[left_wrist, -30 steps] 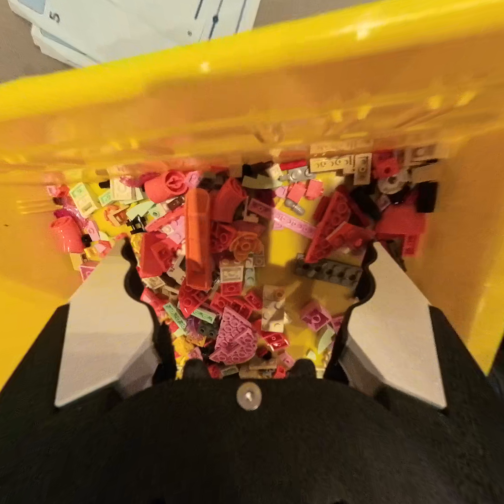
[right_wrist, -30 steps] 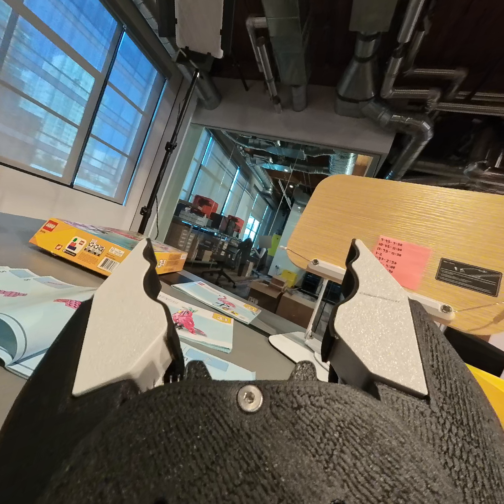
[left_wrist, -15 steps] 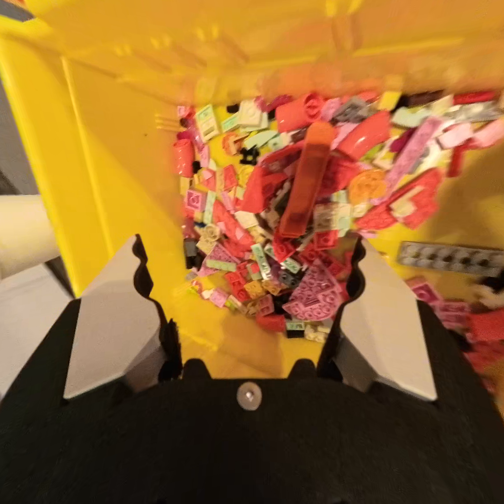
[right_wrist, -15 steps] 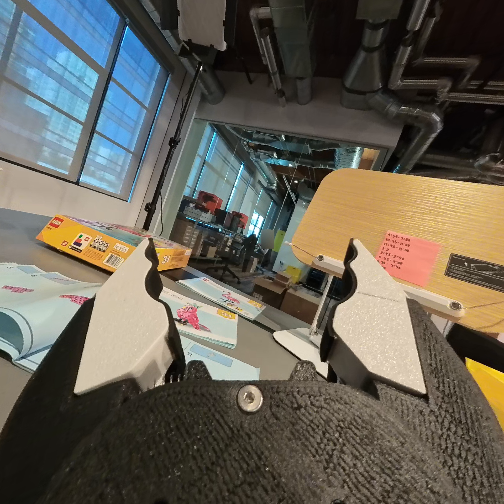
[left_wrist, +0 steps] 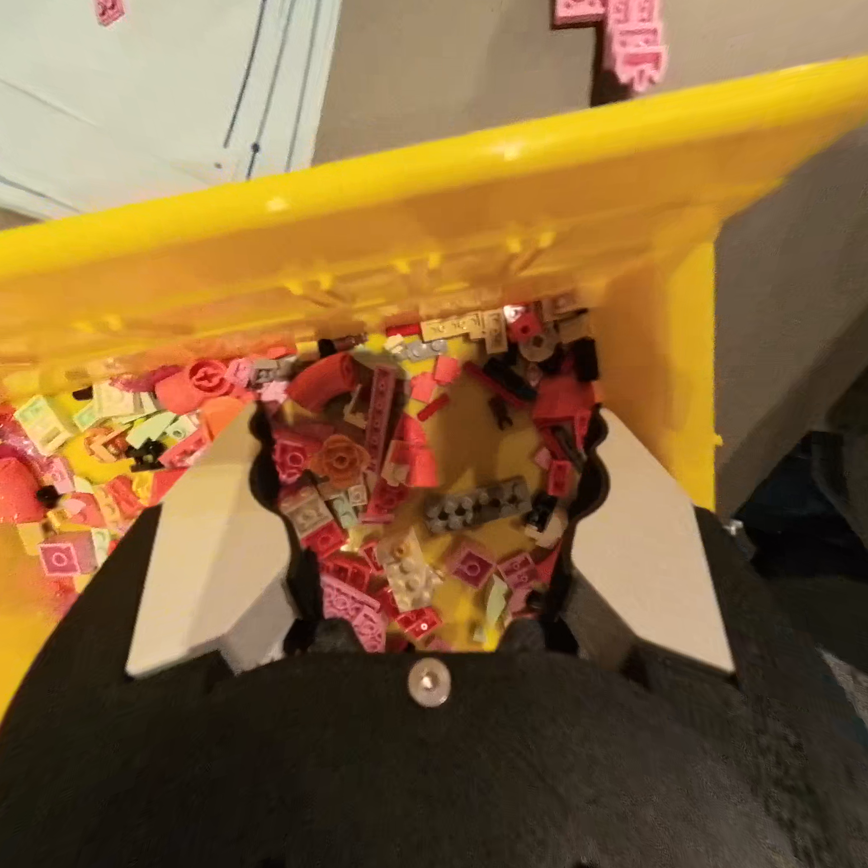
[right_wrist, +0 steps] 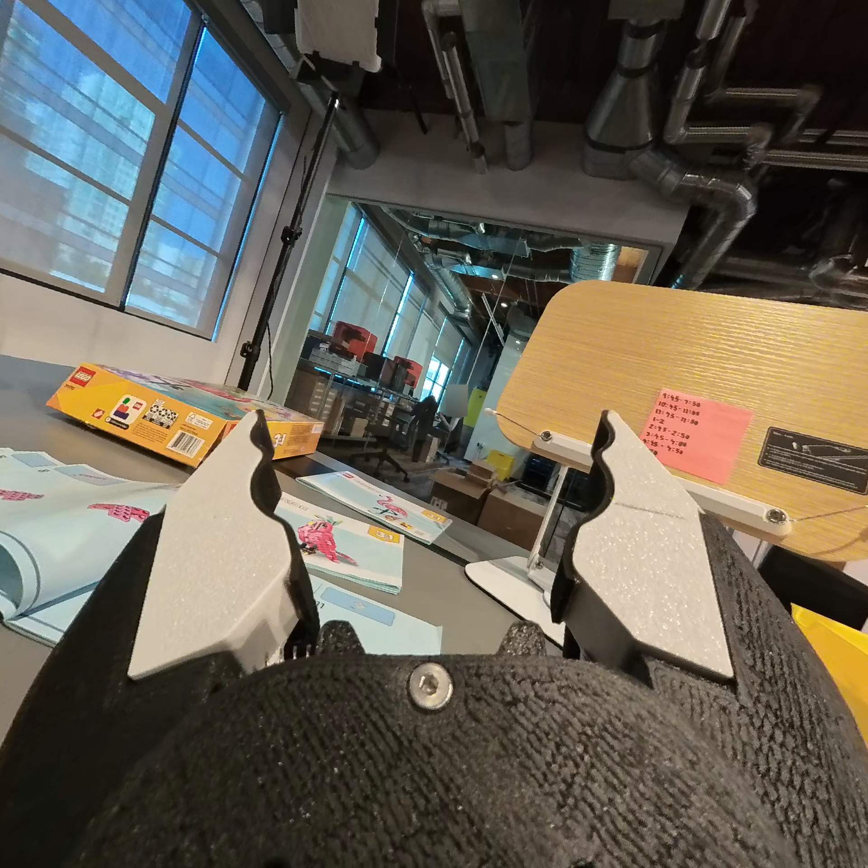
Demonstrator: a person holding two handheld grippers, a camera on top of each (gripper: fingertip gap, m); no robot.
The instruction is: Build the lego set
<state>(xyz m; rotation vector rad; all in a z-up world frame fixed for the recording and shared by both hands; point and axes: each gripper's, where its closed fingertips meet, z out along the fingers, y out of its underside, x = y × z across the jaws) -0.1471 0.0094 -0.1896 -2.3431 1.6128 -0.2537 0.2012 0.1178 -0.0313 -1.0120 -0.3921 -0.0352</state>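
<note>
Left over bin (left_wrist: 422, 225); right roomward.

One yellow bin (left_wrist: 329, 244), one set box (right_wrist: 183, 418), three instruction booklets (right_wrist: 357, 549).

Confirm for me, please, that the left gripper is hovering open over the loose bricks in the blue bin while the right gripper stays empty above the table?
Not quite: the bin is yellow, not blue, as the left wrist view shows. The rest holds: the left gripper has its jaws apart over the loose bricks, and the right gripper is open and empty above the table.

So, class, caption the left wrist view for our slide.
Open left gripper hovers over loose Lego pieces in a yellow bin.
</note>
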